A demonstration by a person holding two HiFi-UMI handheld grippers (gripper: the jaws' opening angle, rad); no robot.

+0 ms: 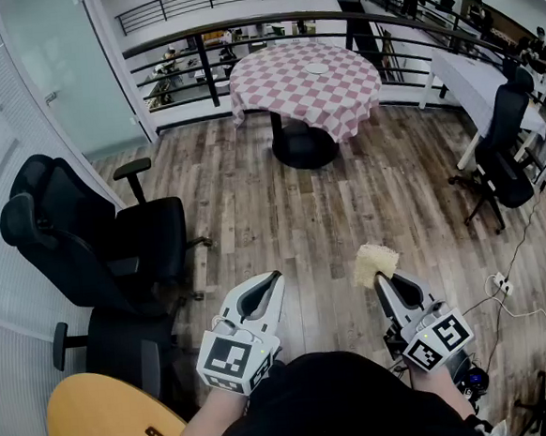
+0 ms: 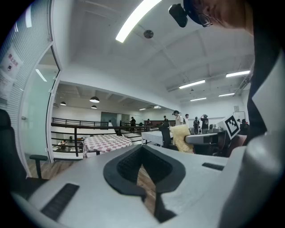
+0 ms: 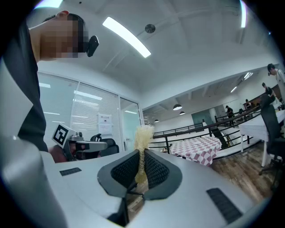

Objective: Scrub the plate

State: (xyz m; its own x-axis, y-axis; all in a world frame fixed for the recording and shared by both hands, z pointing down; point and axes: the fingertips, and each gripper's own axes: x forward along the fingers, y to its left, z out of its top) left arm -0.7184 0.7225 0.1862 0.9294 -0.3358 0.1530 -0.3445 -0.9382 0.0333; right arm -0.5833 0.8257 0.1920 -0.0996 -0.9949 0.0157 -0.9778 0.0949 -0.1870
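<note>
Gripping a pale, fibrous scrubber point(image 3: 143, 133) between them, the right tongs point(image 3: 140, 168) are clamped tight. The tuft sticks out past their tips and points roughly level across the room. In the head view the same scrubber point(image 1: 373, 263) shows as a ragged yellow-white pad at the front of the right tongs point(image 1: 382, 284). Just to the left, the left tongs point(image 2: 143, 164) are pressed together with nothing between them. The head view shows the left tongs point(image 1: 273, 280) tipped slightly downward, beside the right pair but not touching it. Both are held by a person in dark clothing above a wooden plank floor point(image 1: 347, 206).

The plate point(image 1: 316, 68), a small white disc, lies well apart from both tongs near the middle of a round counter point(image 1: 281, 85). That counter is draped in a red-and-white checked cloth and stands across the room. Behind it runs a dark railing point(image 1: 239, 27). Two black office chairs point(image 1: 96, 236) stand at the person's left by a glass wall, and another black chair point(image 1: 507, 147) stands at the right. The edge of a round wooden counter point(image 1: 96, 419) sits closest, at the lower left.
</note>
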